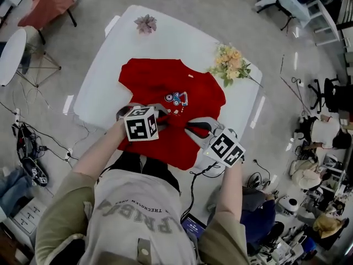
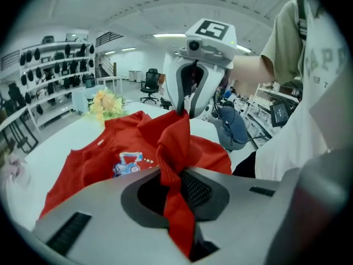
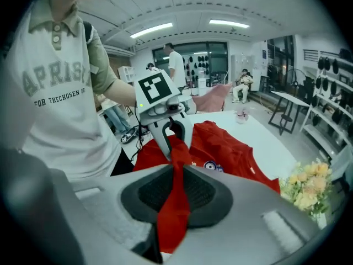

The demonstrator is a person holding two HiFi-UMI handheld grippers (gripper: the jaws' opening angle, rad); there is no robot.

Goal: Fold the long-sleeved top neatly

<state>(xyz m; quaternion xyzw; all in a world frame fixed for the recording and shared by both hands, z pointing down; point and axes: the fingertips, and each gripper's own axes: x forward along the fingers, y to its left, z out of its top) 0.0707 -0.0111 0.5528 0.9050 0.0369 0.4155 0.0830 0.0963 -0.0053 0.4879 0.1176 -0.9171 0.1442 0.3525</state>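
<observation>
Cloth of the red top is pinched tight in my left claw and right claw; the rest lies spread, folding hardly begun, I judge

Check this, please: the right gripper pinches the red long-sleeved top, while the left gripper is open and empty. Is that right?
No: the left gripper is also shut on the red long-sleeved top, as the left gripper view shows. The right gripper does pinch it.

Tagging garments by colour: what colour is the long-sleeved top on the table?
Red top, with a small blue and white chest print; the head view shows it best.
</observation>
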